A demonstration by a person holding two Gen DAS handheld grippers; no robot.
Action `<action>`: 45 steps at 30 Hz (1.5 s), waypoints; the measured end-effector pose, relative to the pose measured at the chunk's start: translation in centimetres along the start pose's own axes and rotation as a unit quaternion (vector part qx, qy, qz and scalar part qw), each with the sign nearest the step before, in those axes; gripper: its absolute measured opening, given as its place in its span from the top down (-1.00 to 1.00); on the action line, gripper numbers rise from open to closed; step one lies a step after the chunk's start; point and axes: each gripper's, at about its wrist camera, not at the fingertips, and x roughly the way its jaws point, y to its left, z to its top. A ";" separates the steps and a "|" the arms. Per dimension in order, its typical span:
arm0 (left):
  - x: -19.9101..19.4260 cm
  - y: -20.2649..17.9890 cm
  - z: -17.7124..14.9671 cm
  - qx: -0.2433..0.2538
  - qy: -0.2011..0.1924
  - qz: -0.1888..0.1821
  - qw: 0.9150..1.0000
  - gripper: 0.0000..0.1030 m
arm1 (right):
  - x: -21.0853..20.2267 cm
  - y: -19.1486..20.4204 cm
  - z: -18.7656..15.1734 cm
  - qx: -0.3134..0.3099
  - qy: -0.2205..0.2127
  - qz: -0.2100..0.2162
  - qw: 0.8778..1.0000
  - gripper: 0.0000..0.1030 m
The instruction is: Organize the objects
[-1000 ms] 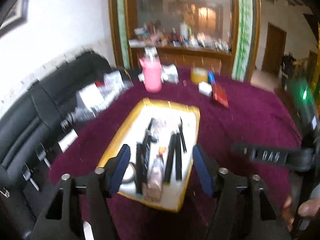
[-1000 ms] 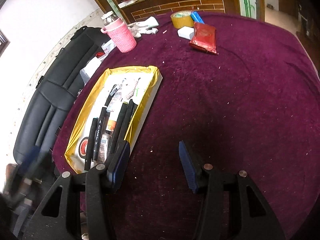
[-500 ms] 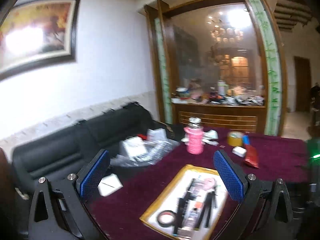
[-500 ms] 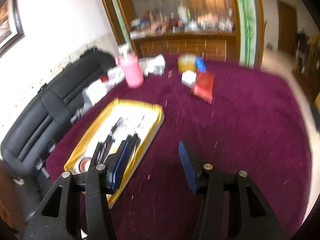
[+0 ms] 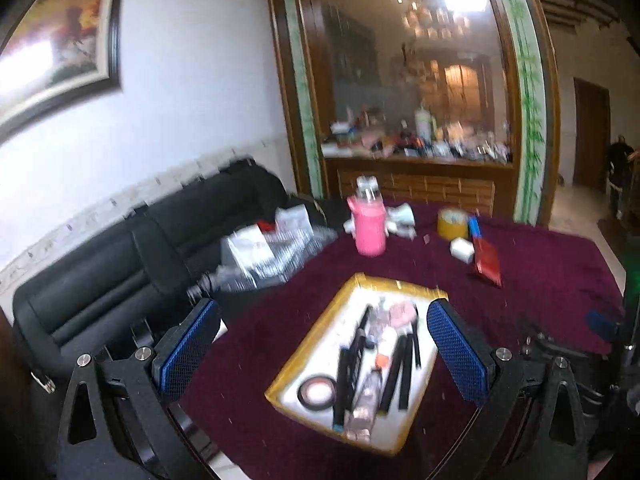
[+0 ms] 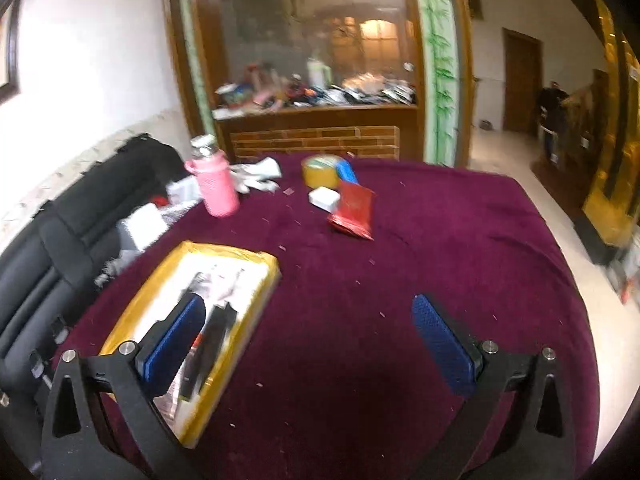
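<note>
A yellow-rimmed white tray [image 5: 316, 326] lies on the maroon table [image 5: 540, 272] and holds several cosmetics: black pens [image 5: 400, 368], a round compact [image 5: 318, 391] and a small bottle [image 5: 366, 396]. My left gripper [image 5: 320, 344] is open and empty, held above the tray's near end. The tray also shows in the right wrist view [image 6: 240, 258], at the left. My right gripper [image 6: 308, 344] is open and empty above the bare cloth to the tray's right.
At the table's far side stand a pink bottle [image 5: 370, 222], a yellow tape roll [image 5: 452, 222], a white box [image 5: 462, 250] and a red packet [image 5: 488, 260]. A black sofa [image 5: 120, 264] with plastic bags [image 5: 272, 248] lies left. A wooden counter stands behind.
Both grippers have opened wider and pulled back and up from the tray. The views now take in the room as well as the table.
</note>
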 end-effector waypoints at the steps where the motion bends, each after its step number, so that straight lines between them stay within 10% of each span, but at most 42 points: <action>1: 0.6 -0.2 -0.4 0.003 0.016 -0.004 1.000 -0.98 | -0.1 0.2 -0.2 -0.005 -0.002 -0.003 1.000 -1.00; 9: 4.4 -0.4 -2.9 0.015 0.093 -0.020 0.995 -0.97 | 1.2 5.4 -2.6 -0.117 0.050 0.009 0.992 -1.00; 32: 13.8 1.9 -4.9 0.016 0.200 -0.118 0.972 -0.97 | 5.2 10.7 -4.5 -0.173 0.120 -0.067 0.975 -1.00; 45: 18.7 0.9 -6.1 0.008 0.282 -0.187 0.941 -0.97 | 7.5 11.1 -4.7 -0.163 0.173 -0.122 0.964 -1.00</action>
